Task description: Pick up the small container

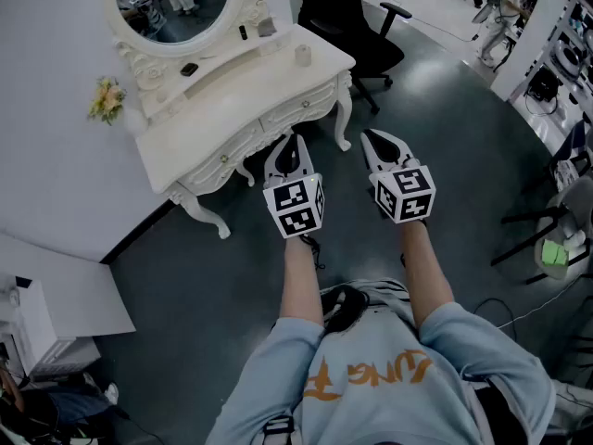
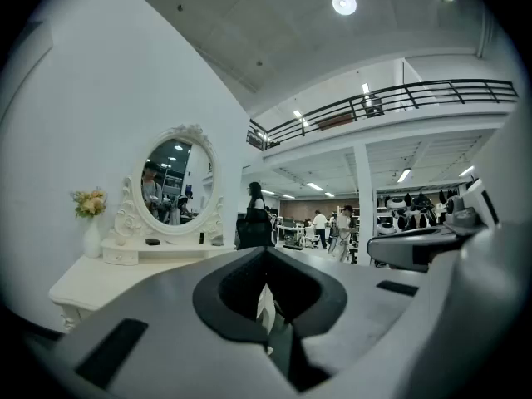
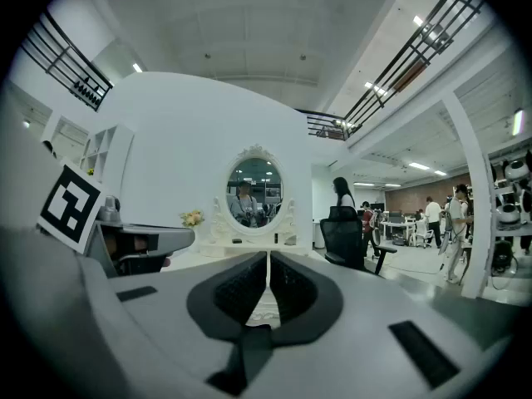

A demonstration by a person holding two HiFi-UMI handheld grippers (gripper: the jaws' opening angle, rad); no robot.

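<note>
**Small container** [image 1: 301, 55]: pale, cylindrical, upright. It stands alone near the right-hand end of the worktop [image 1: 269, 74], between the back edge and the front edge and clear of both. No gripper touches it.

**Worktop:** top of a white carved dressing table with two drawers [image 1: 278, 119] under its front edge and curved legs. An oval mirror [image 1: 174, 3] in an ornate white frame rises from the back edge.

**Raised ledge below the mirror:** carries a small flat dark item [image 1: 190, 69], a slim dark upright item [image 1: 243, 32] and a grey item [image 1: 267, 28]. What these three are cannot be told.

**Flowers** [image 1: 107, 98]: pale blooms in a white vase, at the worktop's left end.

**Left gripper** [image 1: 295, 140]: held in the air off the front edge, well apart from the container. Its jaws are pressed together with nothing between them, as the left gripper view [image 2: 266, 253] shows.

**Right gripper** [image 1: 371, 135]: beside the left one and level with it, over the grey floor [image 1: 445, 119] past the front right corner. Its jaws are likewise pressed together and empty [image 3: 268, 256].

**Office chair** [image 1: 357, 26]: black, on the floor beyond the worktop's right end.
</note>
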